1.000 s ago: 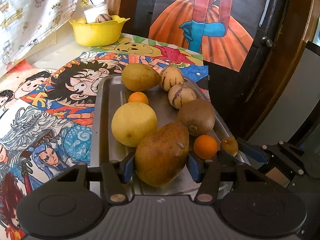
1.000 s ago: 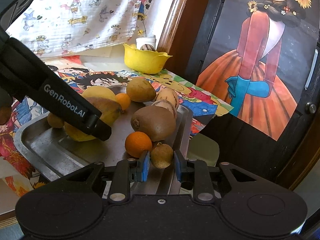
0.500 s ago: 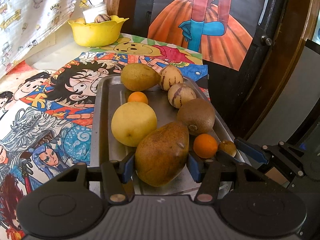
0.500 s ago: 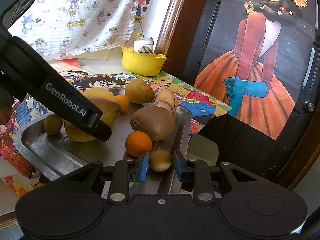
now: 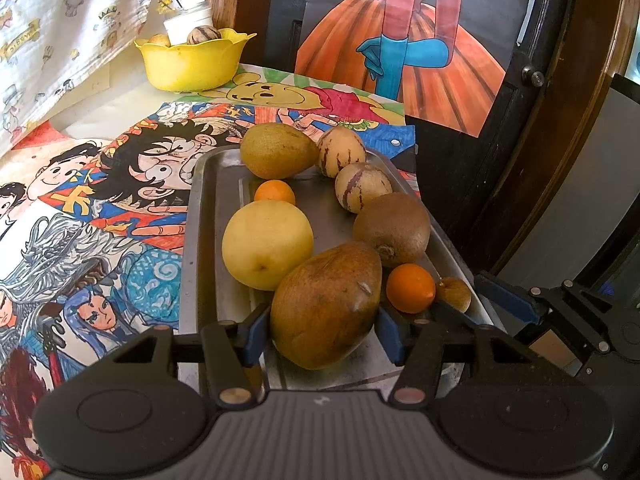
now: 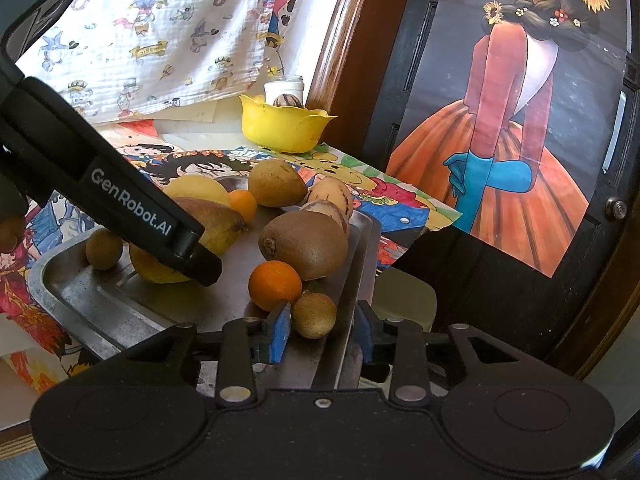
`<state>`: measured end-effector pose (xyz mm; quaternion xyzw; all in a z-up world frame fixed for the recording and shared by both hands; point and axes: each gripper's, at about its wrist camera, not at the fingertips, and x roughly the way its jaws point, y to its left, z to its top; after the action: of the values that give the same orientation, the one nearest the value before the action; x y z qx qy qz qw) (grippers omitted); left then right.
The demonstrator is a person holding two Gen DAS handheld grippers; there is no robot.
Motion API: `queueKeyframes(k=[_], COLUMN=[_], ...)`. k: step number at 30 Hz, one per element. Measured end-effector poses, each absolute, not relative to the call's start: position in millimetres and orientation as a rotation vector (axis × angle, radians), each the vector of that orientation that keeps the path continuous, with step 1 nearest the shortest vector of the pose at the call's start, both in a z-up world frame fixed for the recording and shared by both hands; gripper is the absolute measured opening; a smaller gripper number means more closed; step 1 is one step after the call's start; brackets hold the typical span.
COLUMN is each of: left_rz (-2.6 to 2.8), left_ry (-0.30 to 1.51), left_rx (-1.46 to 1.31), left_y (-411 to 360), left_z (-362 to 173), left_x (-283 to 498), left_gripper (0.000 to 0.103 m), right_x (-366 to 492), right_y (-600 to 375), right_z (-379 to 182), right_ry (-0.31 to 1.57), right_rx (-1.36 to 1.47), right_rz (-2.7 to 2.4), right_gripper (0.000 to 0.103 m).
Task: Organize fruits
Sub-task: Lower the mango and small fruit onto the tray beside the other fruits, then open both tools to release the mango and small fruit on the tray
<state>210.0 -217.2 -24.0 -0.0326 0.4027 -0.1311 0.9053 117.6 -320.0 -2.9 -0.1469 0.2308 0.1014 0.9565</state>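
The left gripper (image 5: pixel 320 330) had its pads against both sides of the mango (image 5: pixel 326 306) on the tray (image 5: pixel 204 240), unchanged from a second before. The right gripper (image 6: pixel 322 330), narrower earlier, stood open around the small brown fruit (image 6: pixel 314 315) near the tray's edge. The mango's long axis ran diagonally, away and rightward. Only the right view showed another small fruit (image 6: pixel 104 249) behind the left gripper.

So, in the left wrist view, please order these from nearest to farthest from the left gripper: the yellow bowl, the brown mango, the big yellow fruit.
1. Brown mango, between the left gripper fingers.
2. Big yellow fruit, on the tray's left side.
3. Yellow bowl, far back on the table.
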Motion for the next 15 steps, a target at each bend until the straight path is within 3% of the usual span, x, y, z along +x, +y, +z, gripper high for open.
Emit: queueKeyframes(k=[15], left_rz=[-0.275], left_ry=[0.832], left_rx=[-0.075], left_y=[-214.3], left_z=[-18.6], left_x=[203.0], left_gripper=[0.067], right_x=[108.5], right_y=[-324.5], right_z=[-2.7], right_ry=[0.464], right_rx=[-0.285], right_rz=[0.177], right_gripper=[0.047])
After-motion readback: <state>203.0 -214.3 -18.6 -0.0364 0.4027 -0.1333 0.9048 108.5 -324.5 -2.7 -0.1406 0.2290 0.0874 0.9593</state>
